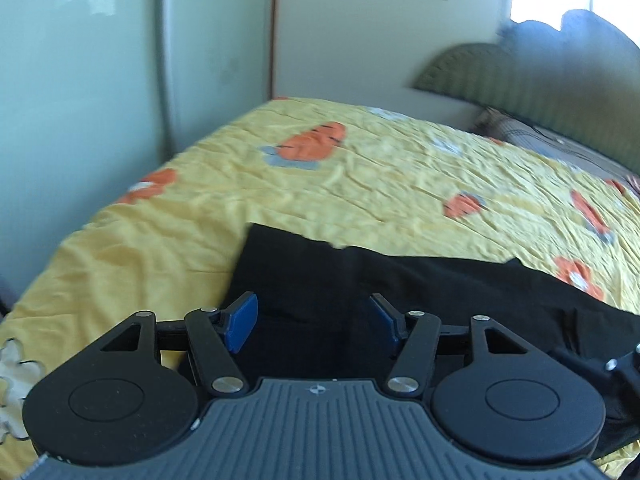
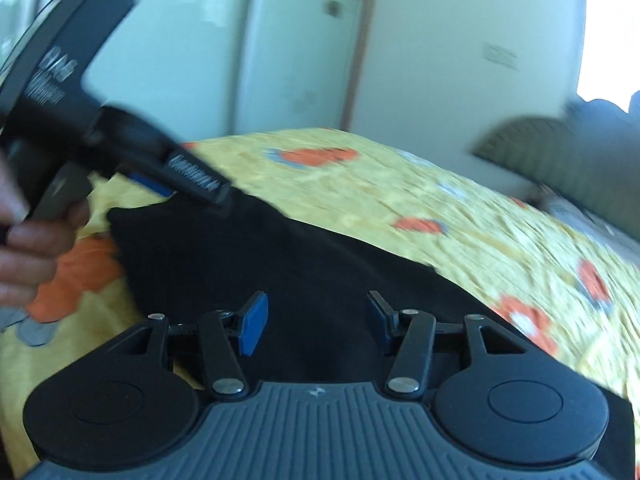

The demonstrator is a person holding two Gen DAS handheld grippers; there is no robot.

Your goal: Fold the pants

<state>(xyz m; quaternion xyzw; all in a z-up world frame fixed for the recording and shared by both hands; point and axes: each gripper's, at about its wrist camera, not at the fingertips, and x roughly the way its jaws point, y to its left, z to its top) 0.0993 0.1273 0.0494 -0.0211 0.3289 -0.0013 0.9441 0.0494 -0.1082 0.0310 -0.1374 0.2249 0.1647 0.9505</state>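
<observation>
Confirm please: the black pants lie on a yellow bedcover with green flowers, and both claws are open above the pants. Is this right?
One detail is wrong: the flowers are orange, not green, as the left wrist view shows. The rest stands: the black pants lie on the yellow bedcover, and the left claw and right claw are open above them.

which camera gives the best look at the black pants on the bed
The left wrist view: the black pants are fairly sharp there, their far edge clear against the yellow bedspread. The right wrist view shows them too, but motion-blurred.
</observation>
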